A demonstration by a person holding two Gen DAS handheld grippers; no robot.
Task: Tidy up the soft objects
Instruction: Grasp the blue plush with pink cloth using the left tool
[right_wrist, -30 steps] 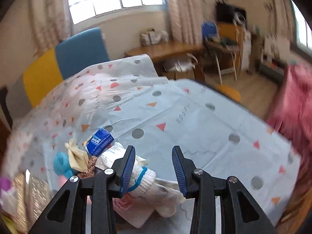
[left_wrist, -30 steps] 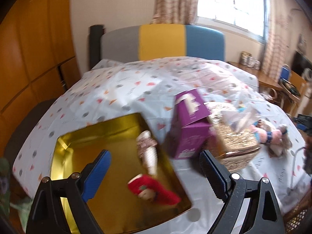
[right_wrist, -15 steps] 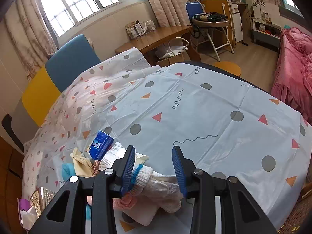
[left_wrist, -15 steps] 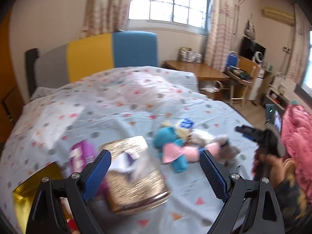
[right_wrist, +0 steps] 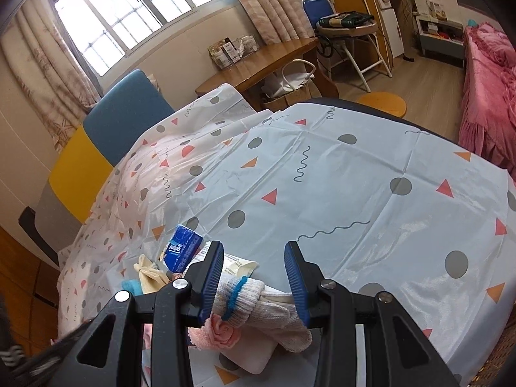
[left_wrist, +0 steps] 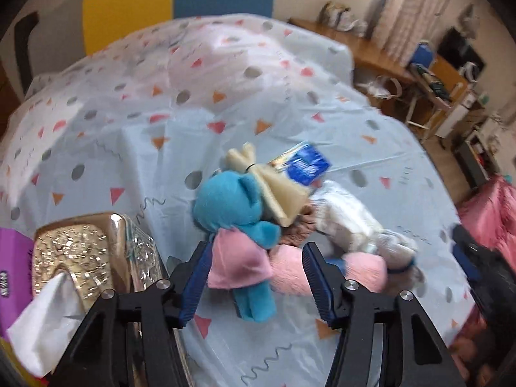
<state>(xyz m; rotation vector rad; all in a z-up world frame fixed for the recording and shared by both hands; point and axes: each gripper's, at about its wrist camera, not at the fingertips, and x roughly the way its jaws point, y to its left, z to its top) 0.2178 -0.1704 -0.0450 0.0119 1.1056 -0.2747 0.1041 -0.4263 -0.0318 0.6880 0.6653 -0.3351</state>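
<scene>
Only the left wrist view shows the gold glittery tissue box point(left_wrist: 74, 254), a white tissue point(left_wrist: 45, 319) standing out of its top, with a purple box point(left_wrist: 11, 258) just beside it at the left edge. There the left gripper point(left_wrist: 254, 277) sits over the pile of soft things; its jaws have just been closing, and the blue plush toy in a pink dress point(left_wrist: 238, 225) lies between them, though whether the pads press on it cannot be told. The pile rests on the patterned tablecloth point(left_wrist: 135, 135). The right wrist view alone shows the right gripper point(right_wrist: 254, 277), jaws partly apart, above a white knit glove with a blue cuff point(right_wrist: 258, 303); contact is unclear. A blue tissue packet point(right_wrist: 182, 248) lies near, at the far side of the pile.
</scene>
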